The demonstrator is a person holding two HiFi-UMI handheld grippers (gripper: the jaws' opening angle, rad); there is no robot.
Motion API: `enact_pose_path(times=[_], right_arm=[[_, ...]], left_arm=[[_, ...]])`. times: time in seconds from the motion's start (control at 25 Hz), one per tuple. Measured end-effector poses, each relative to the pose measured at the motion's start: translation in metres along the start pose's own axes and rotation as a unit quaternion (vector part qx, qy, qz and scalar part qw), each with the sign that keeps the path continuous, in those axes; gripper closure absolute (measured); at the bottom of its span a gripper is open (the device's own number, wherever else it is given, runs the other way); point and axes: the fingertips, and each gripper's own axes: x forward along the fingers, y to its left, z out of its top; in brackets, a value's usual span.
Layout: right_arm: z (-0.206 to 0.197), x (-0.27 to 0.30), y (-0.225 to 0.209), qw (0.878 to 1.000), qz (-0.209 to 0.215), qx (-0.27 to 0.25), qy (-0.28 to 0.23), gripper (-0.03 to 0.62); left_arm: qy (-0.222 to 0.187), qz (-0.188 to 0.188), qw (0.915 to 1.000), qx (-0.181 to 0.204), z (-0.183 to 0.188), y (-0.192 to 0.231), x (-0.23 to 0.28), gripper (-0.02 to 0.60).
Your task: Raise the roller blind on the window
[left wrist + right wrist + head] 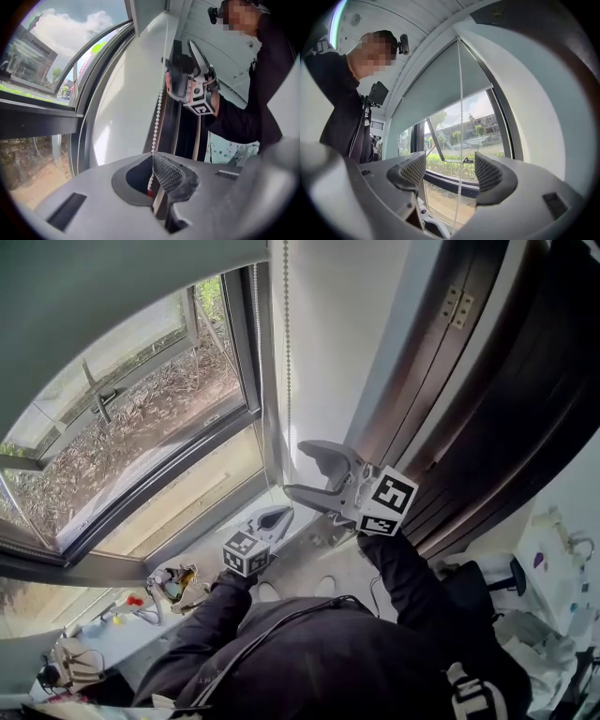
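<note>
The grey roller blind (112, 287) covers the top of the window; in the right gripper view the blind (440, 89) hangs about halfway down the pane. Its white bead chain (286, 334) hangs along the window's right edge. Low by the sill, my left gripper (272, 519) is shut on the bead chain (159, 108), which runs straight down into the closed left gripper (154, 183). Higher up, my right gripper (295, 470) stands open. The chain (460, 117) passes between its wide-apart fingers, untouched by the right gripper (450, 173).
A dark window frame (234, 418) and a white side wall (328, 352) lie close behind the chain. A dark wooden door (487, 409) with a hinge (457, 306) stands to the right. Small objects (173, 582) lie on the sill at lower left.
</note>
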Motion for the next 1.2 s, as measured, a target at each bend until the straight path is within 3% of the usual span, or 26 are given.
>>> enact_pose_path(times=[0.24, 0.48, 0.6, 0.76, 0.88, 1.0, 1.04, 1.12, 1.2], right_arm=[[0.014, 0.008, 0.001, 1.0, -0.005, -0.001, -0.007, 0.395], [0.004, 0.025, 0.003, 1.0, 0.0, 0.0, 0.02, 0.391], [0.007, 0.021, -0.001, 1.0, -0.017, -0.005, 0.009, 0.567], [0.007, 0.021, -0.001, 1.0, -0.008, 0.009, 0.018, 0.575], [0.007, 0.02, -0.002, 0.999, -0.026, -0.013, 0.035, 0.579], [0.007, 0.02, 0.002, 0.998, -0.034, -0.028, 0.049, 0.58], [0.007, 0.019, 0.002, 0.998, -0.037, -0.029, 0.049, 0.58], [0.004, 0.016, -0.004, 0.997, -0.053, -0.036, 0.048, 0.58], [-0.003, 0.012, -0.01, 0.995, -0.068, -0.042, 0.054, 0.58]], left_arm=[[-0.002, 0.008, 0.9999, -0.009, -0.014, 0.004, -0.013, 0.565], [-0.01, 0.013, 0.9998, -0.015, -0.017, 0.005, -0.025, 0.566], [-0.012, 0.01, 0.9997, -0.019, -0.019, -0.002, -0.024, 0.565], [0.001, 0.004, 0.9999, -0.013, -0.026, -0.009, -0.021, 0.565], [0.024, -0.001, 0.9997, -0.009, -0.044, -0.016, -0.022, 0.571], [-0.041, 0.026, 0.9972, -0.058, -0.02, 0.0, -0.039, 0.566], [-0.061, 0.039, 0.9953, -0.064, -0.005, 0.01, -0.044, 0.536], [-0.09, 0.061, 0.9924, -0.057, 0.021, 0.027, -0.055, 0.48], [-0.116, 0.07, 0.9899, -0.041, 0.047, 0.036, -0.068, 0.463]])
